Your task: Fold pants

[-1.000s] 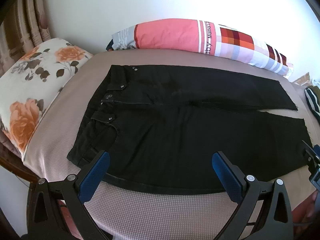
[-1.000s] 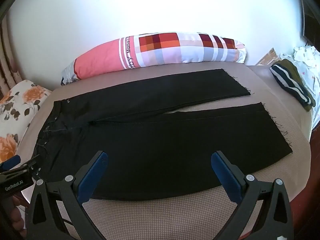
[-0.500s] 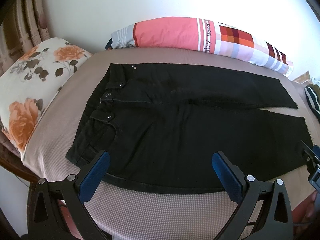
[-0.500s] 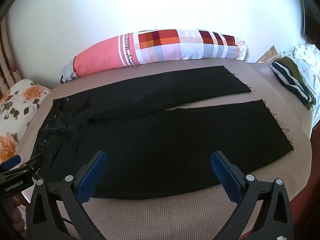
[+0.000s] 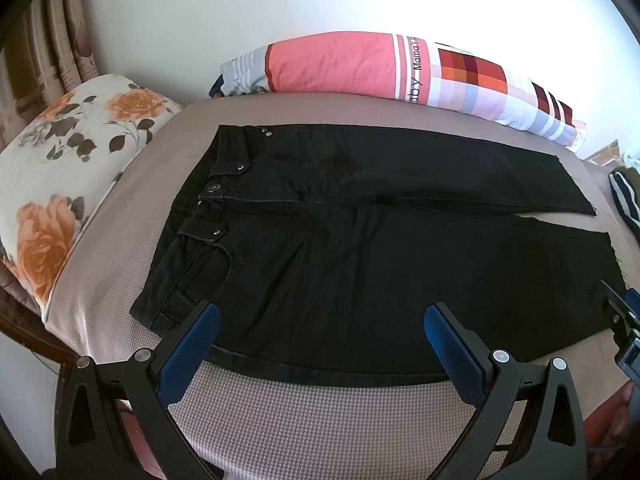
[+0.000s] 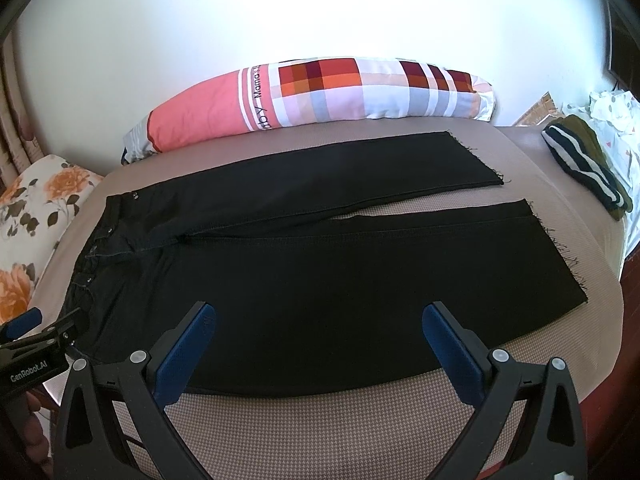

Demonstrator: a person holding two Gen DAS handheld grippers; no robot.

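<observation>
Black pants (image 5: 360, 240) lie flat on the bed, waistband to the left, both legs spread rightward to frayed hems (image 6: 560, 248). My left gripper (image 5: 320, 320) hovers open over the near edge by the hip and pocket. Over the near leg's lower edge, my right gripper (image 6: 316, 320) is open as well, holding nothing. The left gripper's body (image 6: 36, 344) shows at the left rim of the right wrist view, and the right gripper's tip (image 5: 620, 312) at the right rim of the left wrist view.
The bed cover (image 6: 360, 432) is beige houndstooth. A long pink and checked bolster (image 6: 320, 92) lies along the wall behind the pants. A floral pillow (image 5: 60, 184) sits at the left end. A folded striped garment (image 6: 580, 164) rests at the right end.
Both grippers have drifted slightly; the pants sit a little lower in the views. Neither gripper has touched the cloth and both stay open.
</observation>
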